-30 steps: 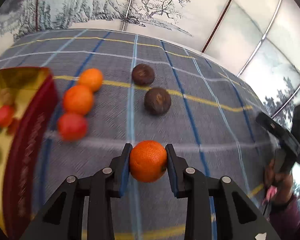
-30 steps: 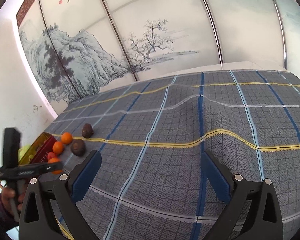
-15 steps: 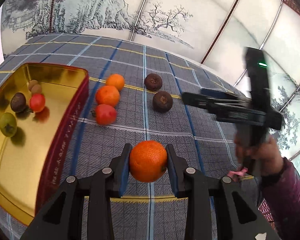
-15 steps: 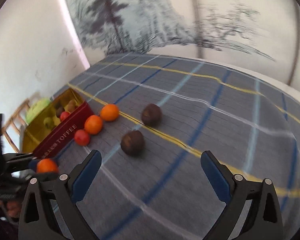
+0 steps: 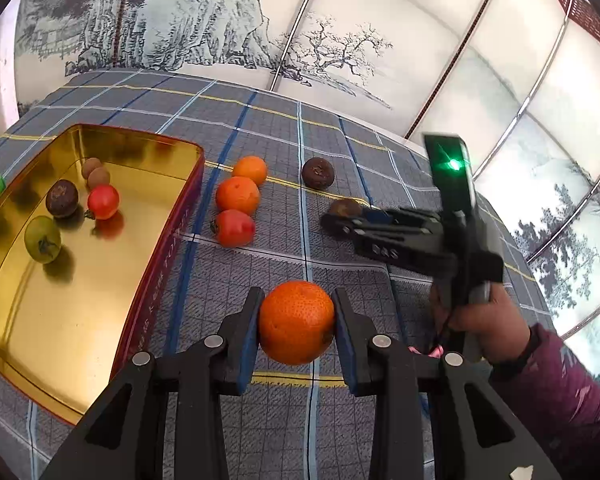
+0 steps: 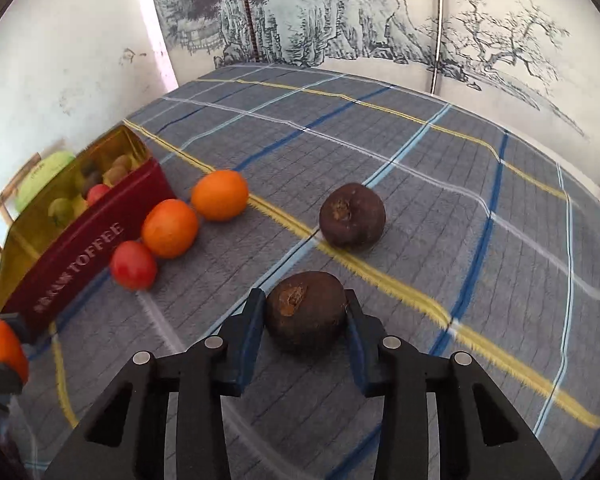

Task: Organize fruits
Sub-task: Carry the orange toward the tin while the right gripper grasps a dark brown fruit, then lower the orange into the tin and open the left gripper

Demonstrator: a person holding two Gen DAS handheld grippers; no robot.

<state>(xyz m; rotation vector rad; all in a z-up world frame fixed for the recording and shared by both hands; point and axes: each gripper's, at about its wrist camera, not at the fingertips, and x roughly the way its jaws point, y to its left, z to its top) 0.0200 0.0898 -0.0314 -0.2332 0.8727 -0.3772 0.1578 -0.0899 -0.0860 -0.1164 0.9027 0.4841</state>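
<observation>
Five fruits are seen in the tin (image 5: 100,332) at left; one orange (image 5: 296,322) is clamped in the left gripper (image 5: 296,328), a brown fruit (image 6: 306,312) is enclosed by the right gripper (image 6: 306,320), whose jaws have just been closing. Four are left on the plaid cloth (image 6: 440,208).

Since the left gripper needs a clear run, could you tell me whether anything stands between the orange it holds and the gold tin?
Nothing visible does. The orange sits in the left gripper just beside the tin; only bare plaid cloth lies between them, and the tin's near end is free of fruit.
</observation>
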